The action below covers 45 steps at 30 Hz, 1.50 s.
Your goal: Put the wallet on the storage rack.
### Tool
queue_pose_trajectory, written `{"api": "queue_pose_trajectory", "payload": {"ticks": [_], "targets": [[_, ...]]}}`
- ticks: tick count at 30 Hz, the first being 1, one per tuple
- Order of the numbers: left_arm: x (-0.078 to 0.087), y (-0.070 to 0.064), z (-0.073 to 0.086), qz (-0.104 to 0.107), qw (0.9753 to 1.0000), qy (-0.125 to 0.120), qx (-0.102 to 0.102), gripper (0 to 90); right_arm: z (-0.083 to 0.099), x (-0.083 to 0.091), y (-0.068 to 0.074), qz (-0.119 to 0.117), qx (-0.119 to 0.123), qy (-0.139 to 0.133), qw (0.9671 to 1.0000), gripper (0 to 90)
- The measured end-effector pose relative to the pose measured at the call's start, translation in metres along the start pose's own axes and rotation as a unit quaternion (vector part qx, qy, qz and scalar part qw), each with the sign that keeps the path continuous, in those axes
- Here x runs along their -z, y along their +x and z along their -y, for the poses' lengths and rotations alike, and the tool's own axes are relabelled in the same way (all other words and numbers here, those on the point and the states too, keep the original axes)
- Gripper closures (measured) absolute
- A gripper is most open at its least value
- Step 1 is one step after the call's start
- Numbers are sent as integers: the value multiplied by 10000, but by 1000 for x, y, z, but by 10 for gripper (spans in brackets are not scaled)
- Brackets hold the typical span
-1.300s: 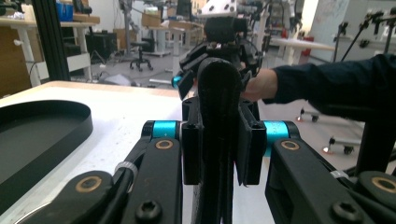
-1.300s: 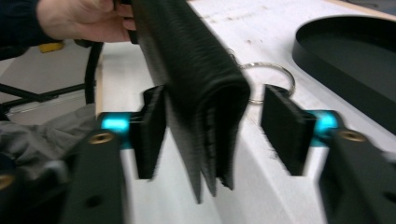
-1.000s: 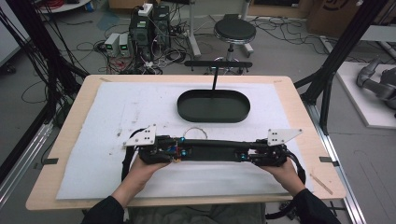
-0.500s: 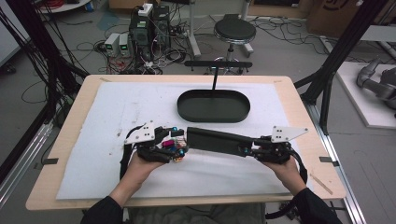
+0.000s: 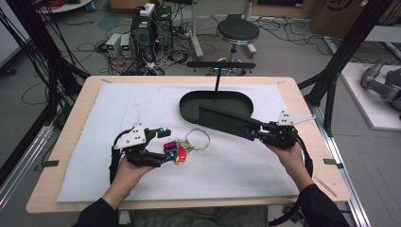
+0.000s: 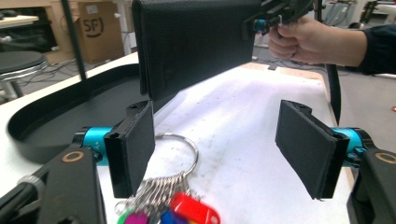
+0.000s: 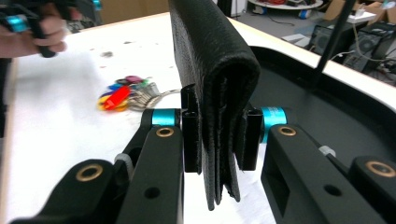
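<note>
High view: the right gripper (image 5: 257, 134) has its fingers (image 7: 191, 135) clamped on one end of a long black leather wallet (image 5: 227, 122), held above the white mat (image 5: 142, 104) at the near rim of the black oval tray (image 5: 189, 100). Left gripper (image 5: 171, 152) rests on the table (image 5: 71, 123) with fingers (image 6: 135, 147) spread wide — a bunch of coloured key tags on a metal ring (image 5: 187, 144) lies at its tips.

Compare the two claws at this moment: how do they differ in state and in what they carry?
The right claw is shut on the black wallet and holds it up above the mat; the left claw is open with nothing between its pads, low over the key ring. Both have black pads and blue fittings.
</note>
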<state>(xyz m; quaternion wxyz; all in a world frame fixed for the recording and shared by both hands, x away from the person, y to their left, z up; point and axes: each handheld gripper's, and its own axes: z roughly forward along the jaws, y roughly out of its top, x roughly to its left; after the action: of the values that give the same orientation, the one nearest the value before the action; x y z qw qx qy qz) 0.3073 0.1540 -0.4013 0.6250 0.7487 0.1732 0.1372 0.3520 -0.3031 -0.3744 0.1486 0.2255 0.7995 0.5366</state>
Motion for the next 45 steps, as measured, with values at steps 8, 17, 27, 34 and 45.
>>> {"api": "queue_pose_trajectory", "payload": {"ticks": [8, 17, 27, 34, 45], "targets": [[24, -2, 9, -281, 9995, 123, -98, 273, -26, -19, -26, 243, 101, 89, 9996, 771], [36, -6, 15, -421, 9989, 136, -180, 249, -36, -40, -43, 396, 55, 122, 9991, 770], [49, -5, 19, -636, 9978, 59, -201, 249, -35, -76, -58, 565, 26, 319, 9979, 771], [52, -8, 18, -687, 9973, 50, -270, 249, -29, -92, -68, 687, -4, 385, 9969, 770], [53, -11, 20, -695, 9970, 46, -330, 249, -14, -105, -85, 712, -54, 430, 9965, 770]]}}
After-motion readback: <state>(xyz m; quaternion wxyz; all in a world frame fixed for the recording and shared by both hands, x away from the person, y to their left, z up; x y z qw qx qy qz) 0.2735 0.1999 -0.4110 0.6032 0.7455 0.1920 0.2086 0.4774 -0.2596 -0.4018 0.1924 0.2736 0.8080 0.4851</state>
